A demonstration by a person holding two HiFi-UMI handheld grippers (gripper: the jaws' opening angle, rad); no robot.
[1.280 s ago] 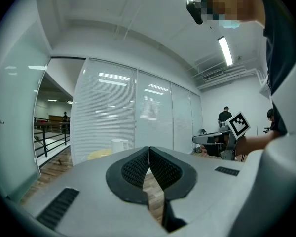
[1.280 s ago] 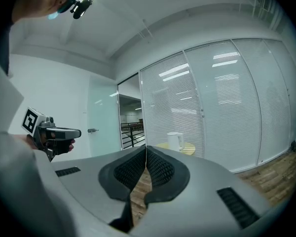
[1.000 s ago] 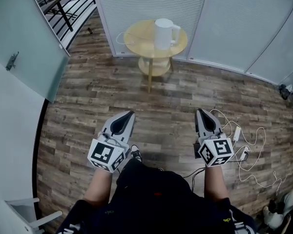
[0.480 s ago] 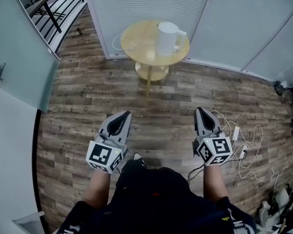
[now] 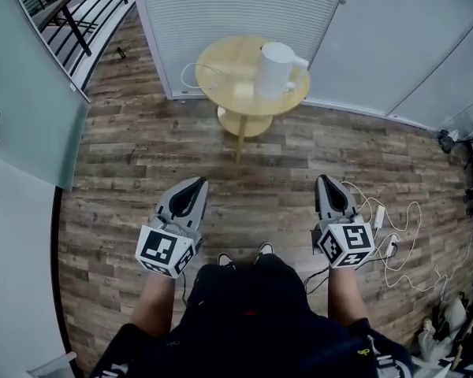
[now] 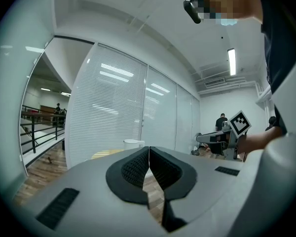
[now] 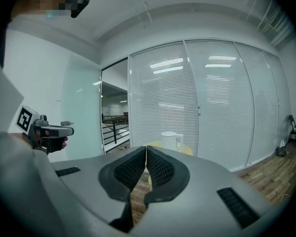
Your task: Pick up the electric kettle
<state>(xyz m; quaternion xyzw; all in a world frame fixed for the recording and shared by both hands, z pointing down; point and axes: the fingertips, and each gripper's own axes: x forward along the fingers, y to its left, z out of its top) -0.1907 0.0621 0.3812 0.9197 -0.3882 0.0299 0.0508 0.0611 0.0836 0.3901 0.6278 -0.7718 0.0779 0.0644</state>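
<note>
A white electric kettle [image 5: 277,70] stands on the right half of a small round wooden table [image 5: 221,73] against the slatted wall, its handle to the right. The kettle also shows far ahead in the right gripper view [image 7: 170,140] and in the left gripper view [image 6: 133,144]. My left gripper [image 5: 195,185] and right gripper [image 5: 325,183] are held side by side over the wooden floor, well short of the table. Both are shut with nothing between the jaws, as the left gripper view [image 6: 149,150] and right gripper view [image 7: 146,149] show.
A white cord [image 5: 195,75] hangs off the table's left side. White cables and a power strip [image 5: 388,235] lie on the floor at the right. A glass door [image 5: 31,124] stands at the left, a railing [image 5: 71,14] behind it. The table has a lower shelf [image 5: 244,121].
Both grippers and the view have advanced toward the table; the table and kettle now sit slightly lower and further right in the head view. The jaws stayed shut.
</note>
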